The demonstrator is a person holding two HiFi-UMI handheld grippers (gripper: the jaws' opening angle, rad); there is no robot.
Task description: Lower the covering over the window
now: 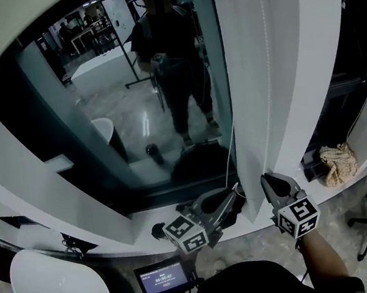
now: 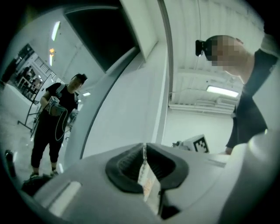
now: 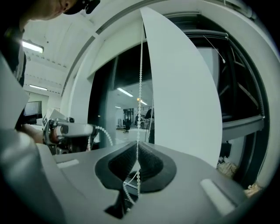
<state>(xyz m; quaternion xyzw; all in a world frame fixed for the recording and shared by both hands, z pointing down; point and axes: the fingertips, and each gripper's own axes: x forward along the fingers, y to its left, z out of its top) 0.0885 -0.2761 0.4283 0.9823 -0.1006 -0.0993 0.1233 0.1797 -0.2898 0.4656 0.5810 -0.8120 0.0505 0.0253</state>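
The left gripper [image 2: 144, 148] has its jaws pinched together on the thin bead chain [image 2: 143, 168]. The right gripper [image 3: 139, 146] is also clamped on the chain, which runs straight up from its pads. Just beside the right gripper hangs the white blind [image 1: 253, 62], reaching down near the sill [image 1: 364, 176]. A crumpled cloth [image 1: 339, 163] lies on the sill to the blind's right. A person [image 1: 172, 54] stands beyond the glass.

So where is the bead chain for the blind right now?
In the right gripper view the bead chain hangs beside the left edge of the white blind, and its lower part is pinched in the right gripper.
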